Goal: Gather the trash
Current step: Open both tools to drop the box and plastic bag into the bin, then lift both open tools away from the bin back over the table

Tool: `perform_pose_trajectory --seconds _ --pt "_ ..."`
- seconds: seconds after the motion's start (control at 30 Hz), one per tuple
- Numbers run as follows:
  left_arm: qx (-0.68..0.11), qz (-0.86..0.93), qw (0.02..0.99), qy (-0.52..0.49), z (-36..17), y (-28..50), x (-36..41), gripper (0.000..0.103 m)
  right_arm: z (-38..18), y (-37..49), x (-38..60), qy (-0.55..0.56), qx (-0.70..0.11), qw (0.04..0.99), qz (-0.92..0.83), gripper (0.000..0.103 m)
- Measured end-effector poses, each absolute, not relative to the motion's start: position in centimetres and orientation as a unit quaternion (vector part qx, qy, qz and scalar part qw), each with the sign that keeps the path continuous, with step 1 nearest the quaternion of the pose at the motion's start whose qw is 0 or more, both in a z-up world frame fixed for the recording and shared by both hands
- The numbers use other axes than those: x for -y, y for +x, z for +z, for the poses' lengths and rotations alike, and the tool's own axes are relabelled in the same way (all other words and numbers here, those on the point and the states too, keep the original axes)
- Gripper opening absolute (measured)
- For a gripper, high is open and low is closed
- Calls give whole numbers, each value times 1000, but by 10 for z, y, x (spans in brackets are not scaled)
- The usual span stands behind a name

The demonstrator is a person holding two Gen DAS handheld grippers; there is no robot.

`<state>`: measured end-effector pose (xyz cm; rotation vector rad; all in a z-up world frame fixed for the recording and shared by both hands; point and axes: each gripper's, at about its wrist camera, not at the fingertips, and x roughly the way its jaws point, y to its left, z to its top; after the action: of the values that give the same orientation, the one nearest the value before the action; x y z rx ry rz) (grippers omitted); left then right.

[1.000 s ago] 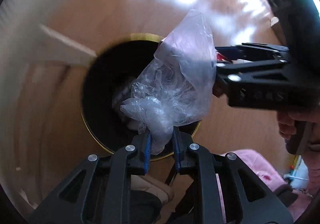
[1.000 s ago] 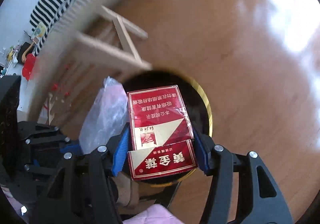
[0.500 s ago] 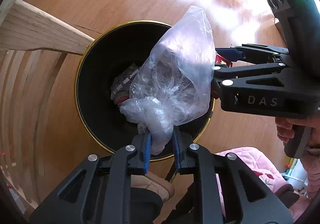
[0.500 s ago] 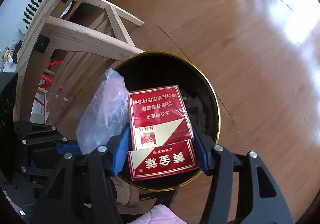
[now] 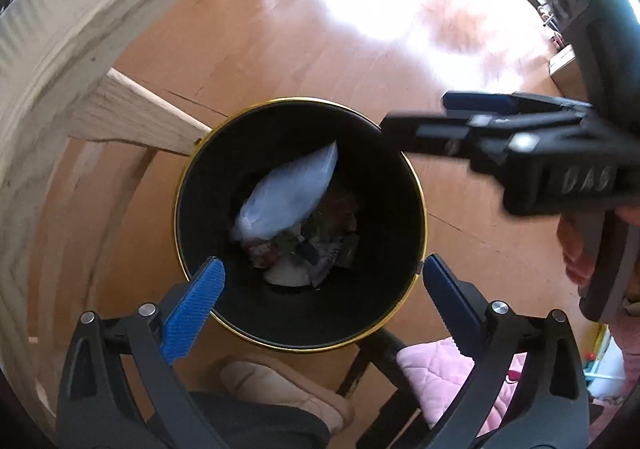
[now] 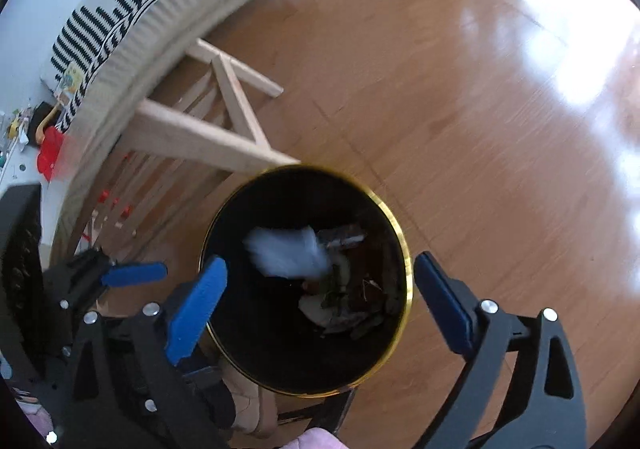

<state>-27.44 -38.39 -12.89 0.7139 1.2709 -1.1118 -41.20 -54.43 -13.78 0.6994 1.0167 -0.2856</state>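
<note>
Now the left claw [image 5: 320,285] stands spread wide, its jaws just opened and nothing between them; the right claw [image 6: 320,297] has likewise just opened, empty. Below both, inside the black gold-rimmed bin [image 5: 400,289], the clear plastic bag [image 5: 288,197] lies on other rubbish, its long axis slanting away toward the right claw.

A crumpled clear plastic bag [image 5: 286,197] lies inside the black gold-rimmed bin [image 5: 408,169] atop other trash [image 5: 320,245]
</note>
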Motion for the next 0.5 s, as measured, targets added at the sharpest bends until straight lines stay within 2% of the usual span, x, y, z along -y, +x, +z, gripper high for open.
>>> perform_pose_trajectory --seconds 0.1,0.3,0.4,0.5 --pt "-546 -487 613 297 -113 -275 383 96 -115 -420 548 293 -460 817 -184 93" --pt "-461 -534 687 176 5 -254 353 97 -29 -411 539 206 -371 870 -253 96" --pt "-430 -490 745 142 62 -214 304 97 21 -379 513 189 -316 900 -235 96" --pt "-409 -422 801 115 93 -172 254 97 61 -332 469 166 -278 926 -195 96"
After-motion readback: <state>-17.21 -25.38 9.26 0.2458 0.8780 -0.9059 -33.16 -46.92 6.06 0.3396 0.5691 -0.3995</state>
